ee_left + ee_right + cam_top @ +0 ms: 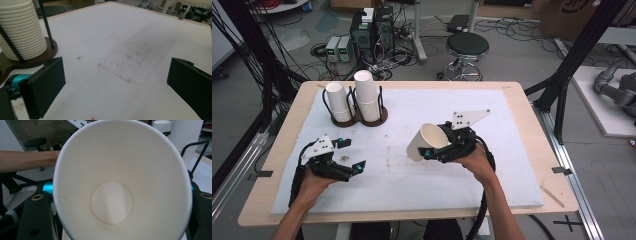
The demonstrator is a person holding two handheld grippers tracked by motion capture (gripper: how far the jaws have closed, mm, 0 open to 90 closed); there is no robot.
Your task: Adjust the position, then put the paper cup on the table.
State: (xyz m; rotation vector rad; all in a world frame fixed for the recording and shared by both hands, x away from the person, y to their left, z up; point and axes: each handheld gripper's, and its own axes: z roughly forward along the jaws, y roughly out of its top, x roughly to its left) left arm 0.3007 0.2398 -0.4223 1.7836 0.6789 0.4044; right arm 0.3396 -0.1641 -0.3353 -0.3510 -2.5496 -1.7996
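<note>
— While the right claw (438, 150) is closed on the paper cup (426, 141), how will that cup handle?

— Light and thin-walled, I'd judge; it would crush under a hard squeeze, so a gentle hold across the wall near the stiffer rim suits it. In the right gripper view the cup's open mouth faces the camera, between the jaws.

— And where is it, taking the cup rack (360, 116) as landmark?

— Held tilted above the table (512, 150), well right of the rack and nearer the person.

— The left claw (347, 156)?

— Wide open, holding nothing, hovering just in front of the rack.
</note>
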